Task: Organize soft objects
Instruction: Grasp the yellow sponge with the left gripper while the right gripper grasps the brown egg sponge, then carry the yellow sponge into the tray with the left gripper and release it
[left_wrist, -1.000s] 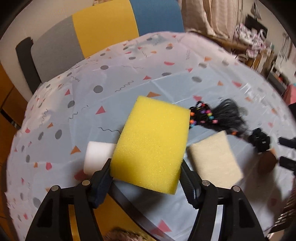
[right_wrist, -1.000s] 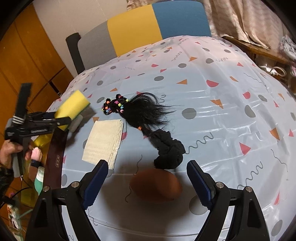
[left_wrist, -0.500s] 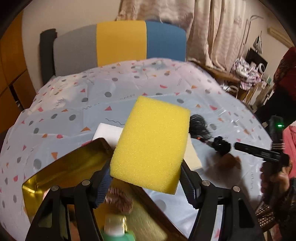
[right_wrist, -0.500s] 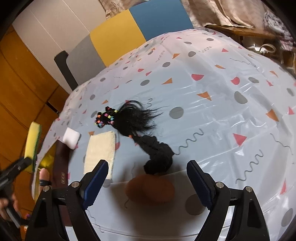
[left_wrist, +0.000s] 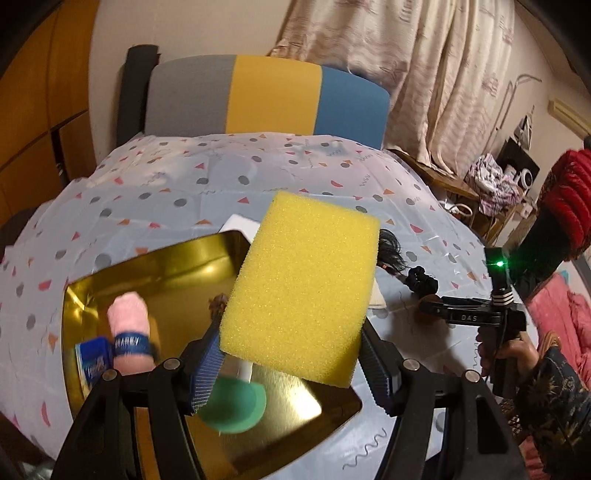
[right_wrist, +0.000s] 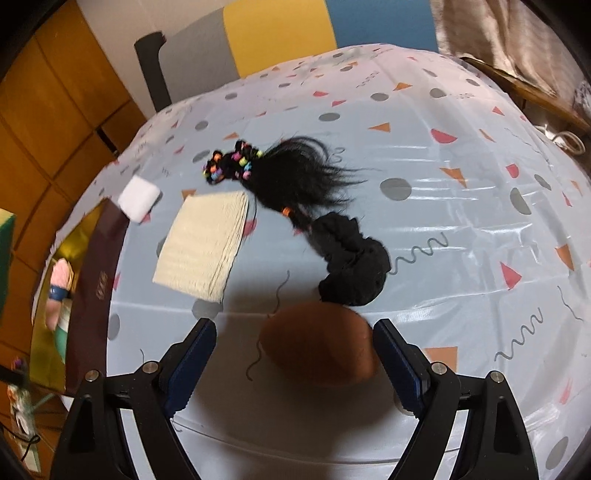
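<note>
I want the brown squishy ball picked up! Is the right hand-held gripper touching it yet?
Apart. The right wrist view shows the brown ball between the right hand-held gripper's open fingers, with tablecloth visible on both sides.

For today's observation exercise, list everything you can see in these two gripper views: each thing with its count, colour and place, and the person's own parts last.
yellow sponge: one, yellow, held up over the gold tray
gold tray: one, gold inside, at the table's near left edge
pink roll: one, pink with a blue band, in the tray
green item: one, green, blurred, in the tray
white block: one, white, on the table by the tray
cream cloth: one, cream, folded flat
hair piece: one, black with coloured beads
black scrunchie: one, black
brown sponge: one, brown, between the right gripper's fingers, untouched
tablecloth: one, white, patterned
chair: one, grey, yellow, blue
left gripper: black, shut on sponge
right gripper: black, open
hand: one, holding the right gripper
</note>
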